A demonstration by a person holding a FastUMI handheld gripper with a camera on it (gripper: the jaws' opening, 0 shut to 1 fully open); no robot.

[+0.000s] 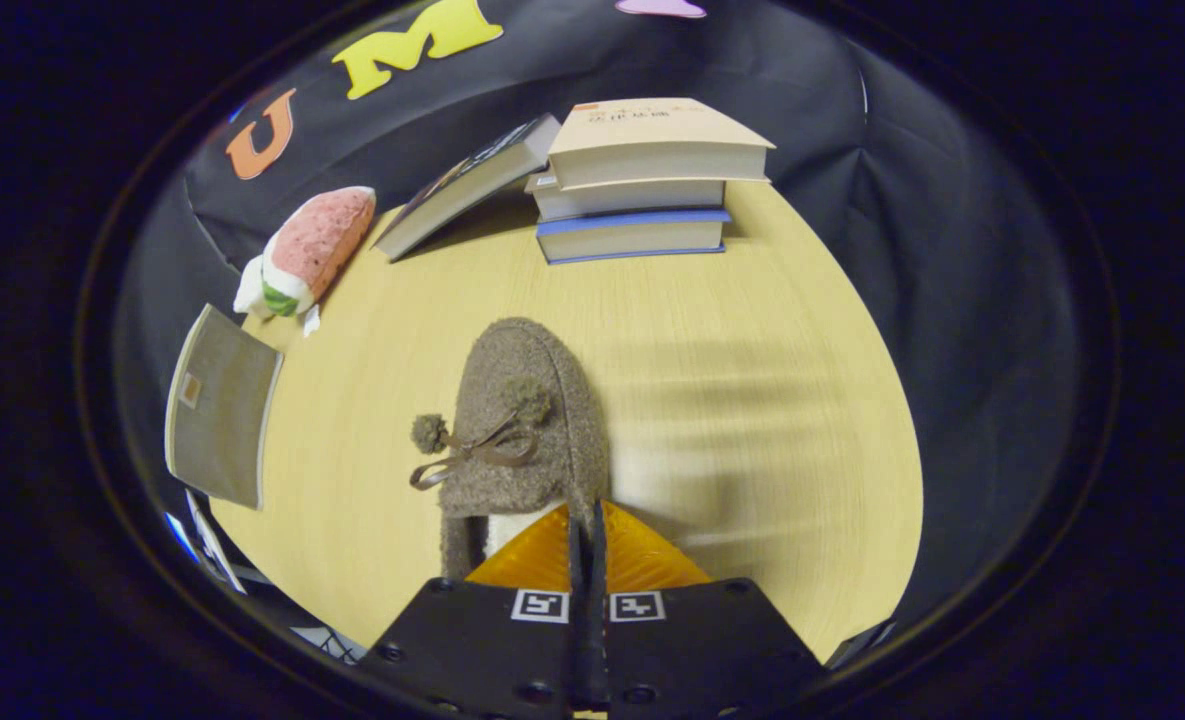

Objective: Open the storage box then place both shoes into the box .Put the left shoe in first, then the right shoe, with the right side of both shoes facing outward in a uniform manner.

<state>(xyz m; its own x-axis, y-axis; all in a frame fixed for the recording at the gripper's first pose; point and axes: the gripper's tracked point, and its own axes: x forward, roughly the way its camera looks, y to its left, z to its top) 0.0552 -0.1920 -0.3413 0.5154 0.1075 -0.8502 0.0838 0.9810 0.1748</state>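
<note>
A brown fuzzy slipper (522, 420) with two pom-poms and a thin bow hangs just ahead of my fingers, toe pointing away toward the books, above the wooden table (752, 400). My gripper (587, 520) is shut on the right edge of the slipper's collar, with the white lining showing to the left of the pinch. The fingers (542, 555) are pressed together on that thin rim. A grey storage box (220, 405) stands to the left at the table's edge, its wide face toward me; I cannot tell whether it is open.
A stack of three books (642, 180) lies at the far side of the table, with another book (472, 185) leaning against it. A pink and white plush toy (307, 250) lies at the far left, beyond the box.
</note>
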